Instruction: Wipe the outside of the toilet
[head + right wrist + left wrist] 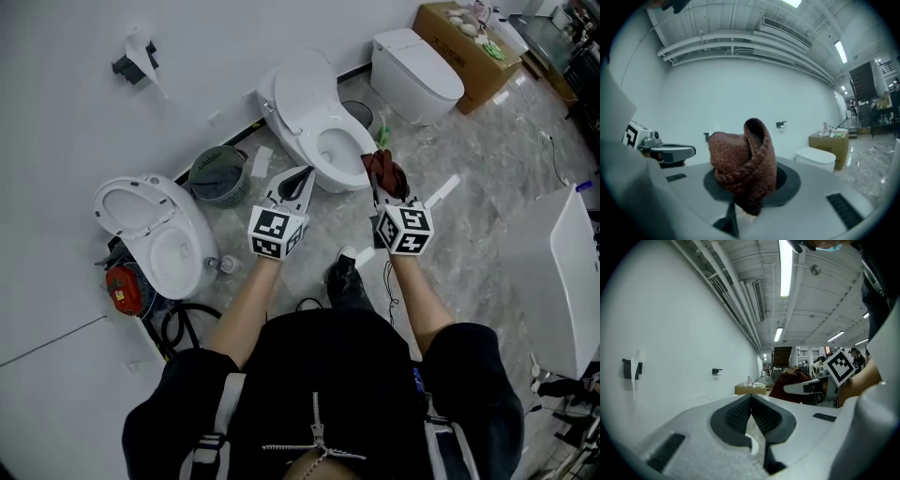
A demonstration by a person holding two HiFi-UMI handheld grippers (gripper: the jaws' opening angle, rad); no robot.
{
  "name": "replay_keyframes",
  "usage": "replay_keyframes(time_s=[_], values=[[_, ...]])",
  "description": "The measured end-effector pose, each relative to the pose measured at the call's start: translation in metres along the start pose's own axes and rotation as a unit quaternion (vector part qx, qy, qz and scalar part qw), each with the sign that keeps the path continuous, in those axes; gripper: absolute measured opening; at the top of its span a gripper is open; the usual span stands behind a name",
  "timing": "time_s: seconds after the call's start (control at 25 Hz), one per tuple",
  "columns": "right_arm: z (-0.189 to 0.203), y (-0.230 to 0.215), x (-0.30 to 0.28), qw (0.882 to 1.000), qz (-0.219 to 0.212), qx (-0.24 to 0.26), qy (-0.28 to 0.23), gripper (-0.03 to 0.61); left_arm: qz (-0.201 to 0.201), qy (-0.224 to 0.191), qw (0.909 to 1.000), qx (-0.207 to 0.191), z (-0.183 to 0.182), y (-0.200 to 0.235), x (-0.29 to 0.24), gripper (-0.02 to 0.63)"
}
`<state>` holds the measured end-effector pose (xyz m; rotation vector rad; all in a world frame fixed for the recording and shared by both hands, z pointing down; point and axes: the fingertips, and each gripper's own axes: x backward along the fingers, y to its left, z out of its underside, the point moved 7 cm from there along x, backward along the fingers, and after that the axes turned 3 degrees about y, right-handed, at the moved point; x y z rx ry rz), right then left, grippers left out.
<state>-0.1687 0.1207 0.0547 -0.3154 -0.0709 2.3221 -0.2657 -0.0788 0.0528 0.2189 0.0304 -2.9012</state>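
Observation:
A white toilet (314, 117) with its lid raised stands against the wall, straight ahead of both grippers. My right gripper (379, 186) is shut on a bunched reddish-brown cloth (385, 167), held just off the bowl's front right rim. In the right gripper view the cloth (743, 164) bulges up from between the jaws of that gripper (744, 190). My left gripper (302, 178) hovers by the bowl's front left side, jaws meeting at the tips with nothing between them. The left gripper view shows this gripper (751, 400) pointing at the bare wall.
A second toilet (155, 230) with open lid stands at the left, a third (417, 70) at the back right beside a cardboard box (469, 42). A green basket (218, 174) sits between the toilets. Black hoses (183, 323) and a red object (122, 286) lie left; a white panel (572, 272) stands right.

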Motion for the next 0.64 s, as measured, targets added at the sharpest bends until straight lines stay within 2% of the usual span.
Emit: replay_keyframes(time_s=[0.64], values=[[0.004,-0.032,0.023,1.0,-0.007,-0.001,-0.002,0.08,-0.01,0.011,0.9999,0.002,0.002,-0.026,-0.016,0.008]])
